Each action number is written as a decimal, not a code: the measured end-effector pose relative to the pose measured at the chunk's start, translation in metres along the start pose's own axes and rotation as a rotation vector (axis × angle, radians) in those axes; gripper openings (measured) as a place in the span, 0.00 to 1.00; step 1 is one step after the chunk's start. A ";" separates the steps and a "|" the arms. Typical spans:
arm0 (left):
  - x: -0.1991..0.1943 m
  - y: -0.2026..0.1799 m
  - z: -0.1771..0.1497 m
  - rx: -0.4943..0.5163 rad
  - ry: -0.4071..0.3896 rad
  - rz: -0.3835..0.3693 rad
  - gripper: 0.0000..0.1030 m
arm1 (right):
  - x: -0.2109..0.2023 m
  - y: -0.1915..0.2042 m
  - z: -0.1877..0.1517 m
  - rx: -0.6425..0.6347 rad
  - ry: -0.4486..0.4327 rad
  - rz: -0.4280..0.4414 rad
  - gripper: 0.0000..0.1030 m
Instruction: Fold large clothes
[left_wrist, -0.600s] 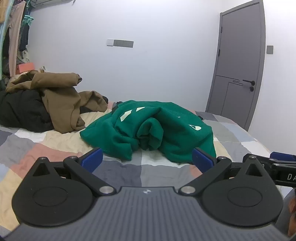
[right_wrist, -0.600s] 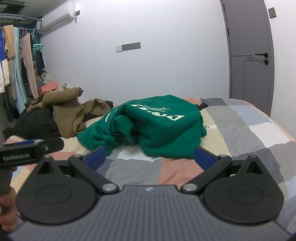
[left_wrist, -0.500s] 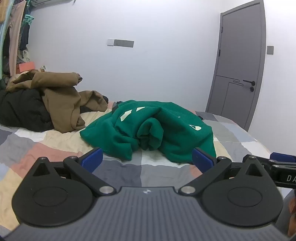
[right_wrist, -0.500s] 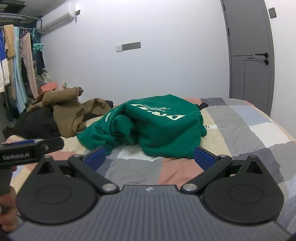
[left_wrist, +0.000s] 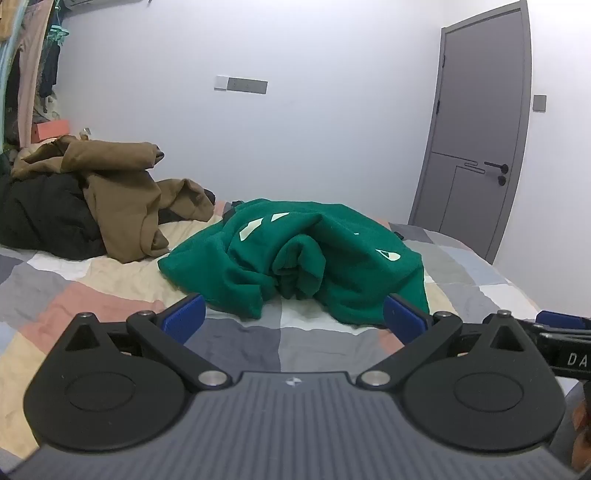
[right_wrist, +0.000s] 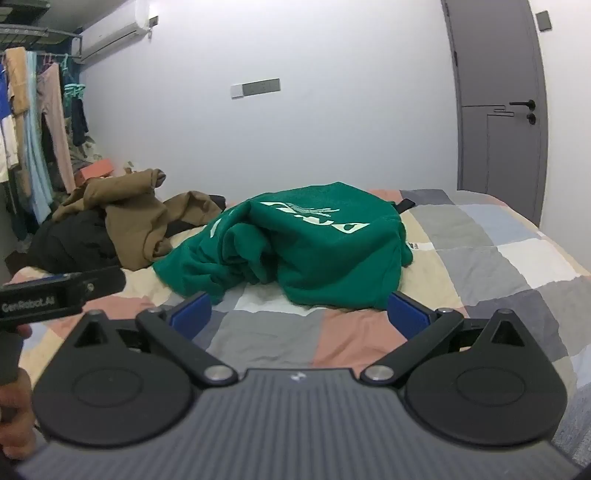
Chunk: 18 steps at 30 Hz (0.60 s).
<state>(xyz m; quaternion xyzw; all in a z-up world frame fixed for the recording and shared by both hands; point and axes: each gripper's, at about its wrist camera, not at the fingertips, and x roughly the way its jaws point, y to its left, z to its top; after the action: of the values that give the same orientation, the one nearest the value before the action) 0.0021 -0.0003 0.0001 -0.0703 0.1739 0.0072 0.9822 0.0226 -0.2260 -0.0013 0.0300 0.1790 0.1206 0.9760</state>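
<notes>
A crumpled green sweatshirt (left_wrist: 295, 258) with white print lies in a heap in the middle of the patchwork bed (left_wrist: 74, 295). It also shows in the right wrist view (right_wrist: 314, 247). My left gripper (left_wrist: 293, 317) is open and empty, hovering just short of the sweatshirt's near edge. My right gripper (right_wrist: 299, 314) is open and empty, also just short of the near edge. The left gripper's body shows at the left edge of the right wrist view (right_wrist: 55, 291).
A pile of brown clothes (left_wrist: 122, 192) and black clothes (left_wrist: 44, 221) lies at the bed's back left. A clothes rack (right_wrist: 33, 129) stands at far left. A grey door (left_wrist: 476, 140) is at the right, behind the bed.
</notes>
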 end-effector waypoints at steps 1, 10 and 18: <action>-0.002 0.000 0.001 -0.002 -0.001 -0.003 1.00 | -0.001 -0.001 0.000 0.004 -0.002 -0.005 1.00; -0.006 -0.003 0.002 -0.006 -0.005 -0.017 1.00 | -0.001 0.001 0.000 0.003 0.004 -0.002 1.00; -0.006 -0.005 0.002 -0.011 -0.007 -0.018 1.00 | -0.001 -0.001 0.000 0.011 0.007 -0.001 1.00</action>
<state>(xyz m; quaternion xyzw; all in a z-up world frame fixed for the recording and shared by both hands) -0.0027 -0.0048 0.0044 -0.0771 0.1697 -0.0006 0.9825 0.0217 -0.2269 -0.0012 0.0350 0.1832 0.1193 0.9752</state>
